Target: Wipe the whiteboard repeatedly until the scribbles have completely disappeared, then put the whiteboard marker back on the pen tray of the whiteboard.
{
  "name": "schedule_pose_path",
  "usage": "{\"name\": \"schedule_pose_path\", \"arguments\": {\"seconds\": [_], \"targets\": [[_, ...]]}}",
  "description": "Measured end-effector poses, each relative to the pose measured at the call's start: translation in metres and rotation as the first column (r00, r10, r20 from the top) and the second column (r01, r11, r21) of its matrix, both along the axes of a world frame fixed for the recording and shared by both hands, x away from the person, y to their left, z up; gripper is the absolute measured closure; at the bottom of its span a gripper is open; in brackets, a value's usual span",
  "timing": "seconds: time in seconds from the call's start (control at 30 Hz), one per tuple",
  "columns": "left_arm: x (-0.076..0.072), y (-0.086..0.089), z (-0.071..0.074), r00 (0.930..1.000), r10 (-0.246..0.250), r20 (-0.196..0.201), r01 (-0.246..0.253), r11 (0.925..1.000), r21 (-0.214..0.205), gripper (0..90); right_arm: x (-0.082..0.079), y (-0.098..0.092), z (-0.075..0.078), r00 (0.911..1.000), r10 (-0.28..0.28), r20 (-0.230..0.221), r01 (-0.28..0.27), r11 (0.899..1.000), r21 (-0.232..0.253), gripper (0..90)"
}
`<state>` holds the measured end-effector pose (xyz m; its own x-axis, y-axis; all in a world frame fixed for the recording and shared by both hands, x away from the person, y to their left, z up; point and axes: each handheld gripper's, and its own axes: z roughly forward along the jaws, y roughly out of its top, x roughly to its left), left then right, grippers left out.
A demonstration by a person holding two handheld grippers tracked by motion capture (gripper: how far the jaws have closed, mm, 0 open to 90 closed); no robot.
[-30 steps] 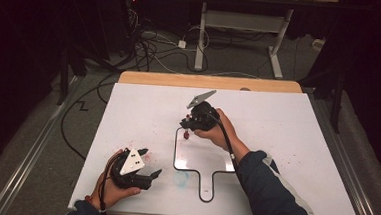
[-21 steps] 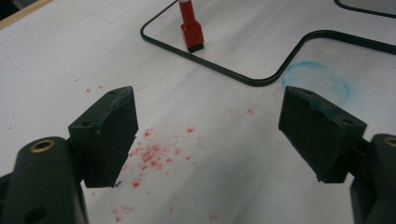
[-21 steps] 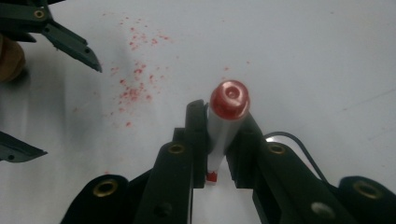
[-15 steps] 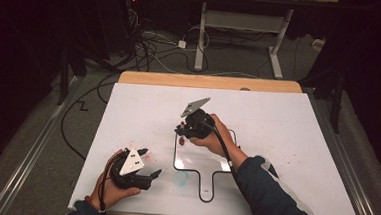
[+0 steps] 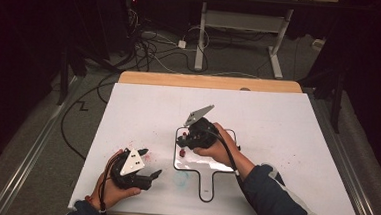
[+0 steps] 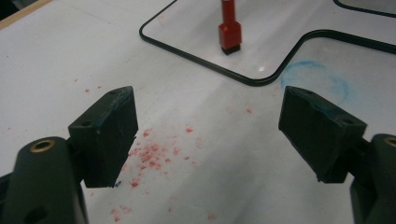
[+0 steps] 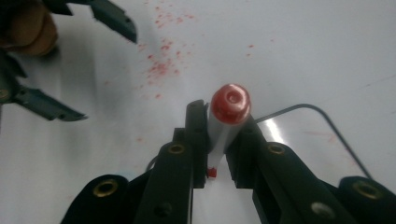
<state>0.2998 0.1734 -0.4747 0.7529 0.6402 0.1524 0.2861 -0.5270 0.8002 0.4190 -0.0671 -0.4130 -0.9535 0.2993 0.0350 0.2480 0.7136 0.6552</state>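
A small paddle-shaped whiteboard (image 5: 197,162) with a black rim lies on the white table. My right gripper (image 5: 184,143) is shut on a red marker (image 5: 181,150), which stands nearly upright with its tip on the board's left part. In the right gripper view both jaws press the marker's pale barrel below its round red end (image 7: 230,103). In the left gripper view the marker (image 6: 229,29) touches the board (image 6: 196,37) ahead. My left gripper (image 5: 151,161) rests open near the table's front left, nothing between its pads (image 6: 109,135).
Red specks (image 6: 154,149) dot the table in front of the left gripper, and a blue smudge (image 6: 317,79) sits beside the board's handle (image 5: 206,188). A wooden edge (image 5: 210,82) runs along the table's far side. Cables lie on the floor beyond.
My right gripper has slid the marker left and nearer to the person, toward the board's left edge. The left gripper has stayed still.
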Motion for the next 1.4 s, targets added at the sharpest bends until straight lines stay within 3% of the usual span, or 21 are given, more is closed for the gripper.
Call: {"name": "schedule_pose_path", "arguments": {"seconds": [0.17, 0.3, 0.6, 1.0, 1.2, 1.4], "targets": [[0.000, -0.001, 0.000, 1.0000, -0.001, -0.002, 0.001, 1.0000, 0.003, 18.7, -0.019, 0.000, 0.001, 0.9990, 0.045, 0.005, -0.045, 0.999, -0.015, 81.0], [0.000, -0.001, -0.001, 1.0000, 0.004, -0.002, -0.004, 1.0000, 0.005, 18.7, -0.028, -0.005, 0.001, 0.9987, 0.049, 0.014, -0.049, 0.999, -0.016, 81.0], [0.001, -0.002, -0.003, 0.9999, 0.016, -0.006, -0.016, 0.9997, 0.021, 18.7, -0.031, -0.041, 0.019, 0.9980, -0.024, 0.058, 0.018, 0.996, 0.092, 81.0], [0.000, -0.002, -0.004, 0.9996, 0.027, -0.008, -0.027, 0.9991, 0.032, 18.7, -0.040, -0.088, 0.031, 0.9936, -0.091, 0.067, 0.081, 0.986, 0.145, 80.9], [0.000, -0.001, -0.003, 0.9996, 0.028, -0.006, -0.028, 0.9990, 0.034, 18.7, -0.043, -0.120, 0.038, 0.9890, -0.143, 0.036, 0.134, 0.973, 0.186, 80.9], [-0.001, -0.002, -0.003, 0.9996, 0.028, -0.002, -0.027, 0.9989, 0.038, 18.7, -0.042, -0.158, 0.041, 0.9800, -0.199, -0.006, 0.196, 0.962, 0.190, 80.7]]}}
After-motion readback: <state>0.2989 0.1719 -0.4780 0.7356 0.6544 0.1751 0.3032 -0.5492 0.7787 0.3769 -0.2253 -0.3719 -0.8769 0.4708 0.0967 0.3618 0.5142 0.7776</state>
